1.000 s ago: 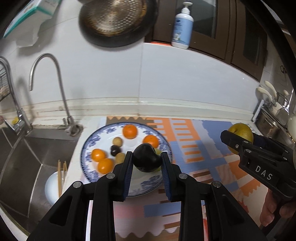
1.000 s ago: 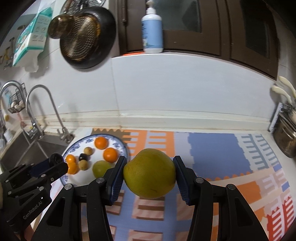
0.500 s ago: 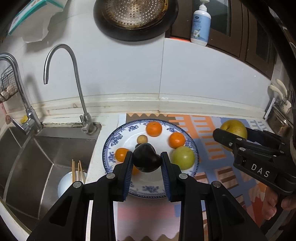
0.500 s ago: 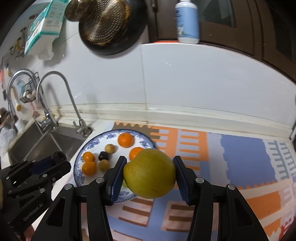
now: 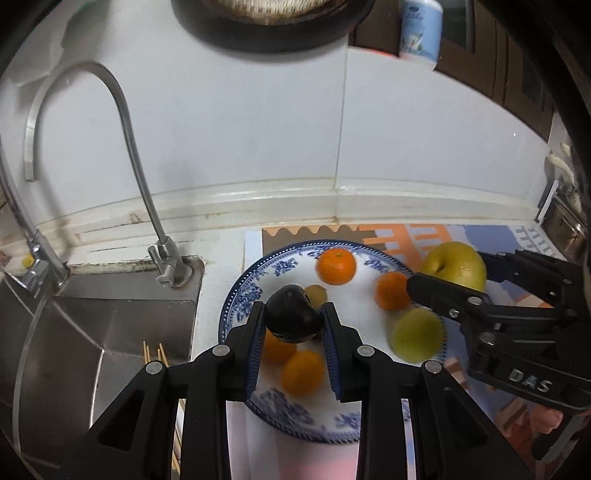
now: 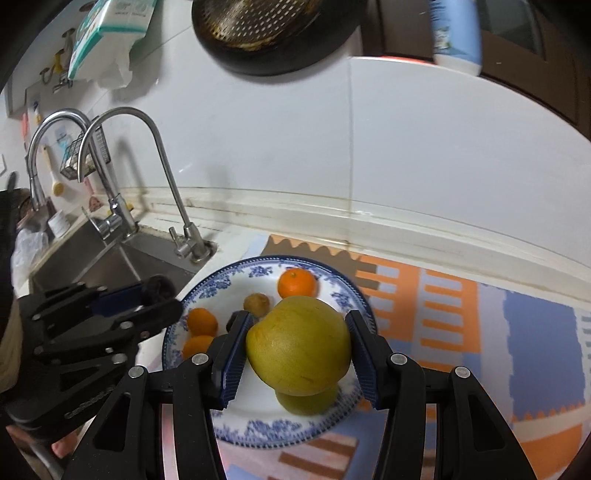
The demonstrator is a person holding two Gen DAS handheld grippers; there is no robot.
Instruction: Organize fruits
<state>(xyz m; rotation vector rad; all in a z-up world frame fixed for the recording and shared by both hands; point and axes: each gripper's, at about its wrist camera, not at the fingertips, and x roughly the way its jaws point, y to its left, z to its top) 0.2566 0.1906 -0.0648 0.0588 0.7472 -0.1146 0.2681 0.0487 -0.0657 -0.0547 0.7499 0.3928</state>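
Observation:
A blue-patterned white plate (image 5: 284, 415) (image 6: 258, 432) lies on the counter beside the sink. On it are several oranges (image 5: 336, 261) (image 6: 297, 283), a small brown fruit (image 6: 256, 303) and a green fruit (image 5: 417, 335). My left gripper (image 5: 294, 325) is shut on a dark avocado (image 5: 293, 319), held over the plate's left part. My right gripper (image 6: 297, 350) is shut on a large yellow-green fruit (image 6: 299, 347) (image 5: 454, 264), held above the plate's right side.
A steel sink (image 5: 74, 332) with two taps (image 5: 129, 122) lies left of the plate; chopsticks (image 5: 155, 350) rest in it. A patterned orange and blue mat (image 6: 480, 314) covers the counter to the right. A pan (image 6: 266, 33) and a soap bottle (image 6: 456, 33) hang or stand above the white wall.
Both grippers have moved left and forward toward the plate with their fruit. The yellow-green fruit has come from over the mat to over the plate's right side.

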